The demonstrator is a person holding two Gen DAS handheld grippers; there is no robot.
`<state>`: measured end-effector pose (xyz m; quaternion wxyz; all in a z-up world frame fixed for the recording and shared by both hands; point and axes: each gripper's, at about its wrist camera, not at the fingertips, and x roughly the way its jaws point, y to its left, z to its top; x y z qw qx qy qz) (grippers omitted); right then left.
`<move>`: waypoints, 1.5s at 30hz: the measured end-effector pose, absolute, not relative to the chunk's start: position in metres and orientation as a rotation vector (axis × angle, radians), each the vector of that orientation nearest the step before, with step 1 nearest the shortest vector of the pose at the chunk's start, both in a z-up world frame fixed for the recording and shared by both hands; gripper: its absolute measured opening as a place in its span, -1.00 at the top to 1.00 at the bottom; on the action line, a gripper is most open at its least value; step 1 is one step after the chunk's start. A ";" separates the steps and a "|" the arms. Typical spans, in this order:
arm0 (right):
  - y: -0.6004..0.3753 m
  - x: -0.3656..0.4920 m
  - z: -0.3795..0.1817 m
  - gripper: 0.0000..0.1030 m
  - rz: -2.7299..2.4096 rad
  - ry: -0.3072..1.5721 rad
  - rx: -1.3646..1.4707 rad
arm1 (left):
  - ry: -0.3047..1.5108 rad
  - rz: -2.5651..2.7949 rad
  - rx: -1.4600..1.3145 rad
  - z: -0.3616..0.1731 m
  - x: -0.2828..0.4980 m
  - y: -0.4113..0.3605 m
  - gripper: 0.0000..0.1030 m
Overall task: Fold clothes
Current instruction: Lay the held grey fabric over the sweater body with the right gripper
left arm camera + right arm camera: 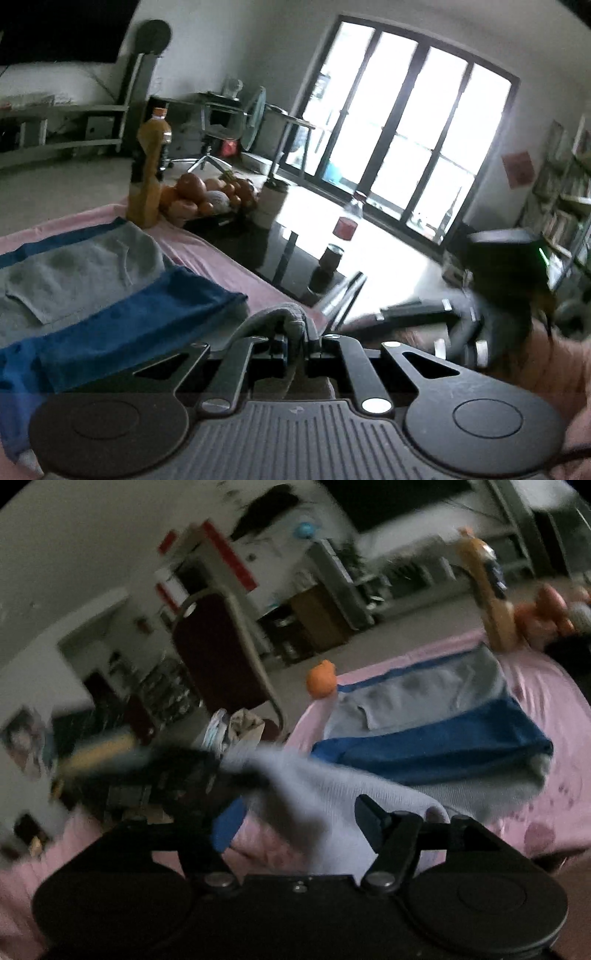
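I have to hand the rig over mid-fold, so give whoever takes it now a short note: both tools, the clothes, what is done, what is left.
Left tool: shut on a pinch of the grey garment's edge, lifted off the pink cloth.
Right tool: open, grey fabric lying between its fingers but not gripped.
Clothes: grey garment with blue bands lies on the pink cloth, near the juice bottle and fruit bowl.
Done: garment partly folded, it seems.
Left: probably carry the held edge over, release, smooth.

Garment (85, 273) on sheet (221, 258); bottle (149, 166) behind.
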<state>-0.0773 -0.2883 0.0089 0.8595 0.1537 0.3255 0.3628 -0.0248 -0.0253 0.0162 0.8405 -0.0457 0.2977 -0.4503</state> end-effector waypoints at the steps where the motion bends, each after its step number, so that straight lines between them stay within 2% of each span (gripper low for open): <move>1: -0.280 -0.079 0.009 -0.31 0.744 0.671 0.265 | 0.636 -0.941 -0.114 0.016 -0.019 -0.026 0.87; 6: -0.233 -0.077 -0.005 -0.32 0.603 0.615 -0.087 | 0.647 -0.935 -0.159 0.014 -0.001 -0.025 0.87; 10: -0.215 -0.061 -0.019 -0.30 0.598 0.566 -0.205 | 0.651 -0.936 -0.135 0.010 0.007 -0.020 0.87; 11: -0.215 -0.057 -0.021 0.18 0.613 0.576 -0.197 | 0.649 -0.920 -0.125 0.010 0.010 -0.019 0.79; 12: -0.216 -0.053 -0.021 0.86 0.638 0.615 -0.162 | 0.644 -0.897 -0.116 0.009 0.014 -0.018 0.70; 13: -0.218 -0.050 -0.022 0.90 0.664 0.654 -0.126 | 0.636 -0.855 -0.108 0.009 0.020 -0.017 0.42; 14: -0.220 -0.046 -0.022 0.90 0.693 0.691 -0.082 | 0.629 -0.804 -0.105 0.009 0.027 -0.016 0.11; 17: -0.230 -0.038 -0.020 0.90 0.758 0.784 0.125 | 0.605 -0.671 -0.167 0.013 0.043 -0.005 0.11; 20: -0.253 -0.019 -0.022 0.90 0.738 0.865 0.428 | 0.569 -0.616 -0.274 0.017 0.047 0.019 0.03; 24: -0.278 0.005 -0.029 0.89 0.662 0.903 0.762 | 0.550 -0.528 -0.271 0.015 0.038 0.052 -0.03; 28: -0.278 0.029 -0.028 0.89 0.573 0.888 0.891 | 0.558 -0.401 -0.202 -0.002 0.027 0.077 -0.05; 33: -0.255 0.063 -0.030 0.89 0.406 0.829 1.054 | 0.591 -0.327 -0.349 -0.030 0.031 0.113 -0.05; 37: -0.221 0.119 -0.034 0.89 0.293 0.774 1.019 | 0.625 -0.296 -0.473 -0.047 0.040 0.136 -0.05; 40: -0.186 0.178 -0.035 0.84 0.257 0.740 0.828 | 0.662 -0.254 -0.505 -0.056 0.050 0.143 -0.05; 41: -0.174 0.201 -0.038 0.70 0.261 0.740 0.744 | 0.679 -0.230 -0.505 -0.059 0.053 0.144 -0.05; 43: -0.165 0.231 -0.046 0.59 0.205 0.778 0.643 | 0.695 -0.213 -0.492 -0.062 0.056 0.142 -0.05; 45: -0.168 0.248 -0.054 0.30 0.143 0.827 0.586 | 0.704 -0.208 -0.473 -0.064 0.057 0.140 -0.05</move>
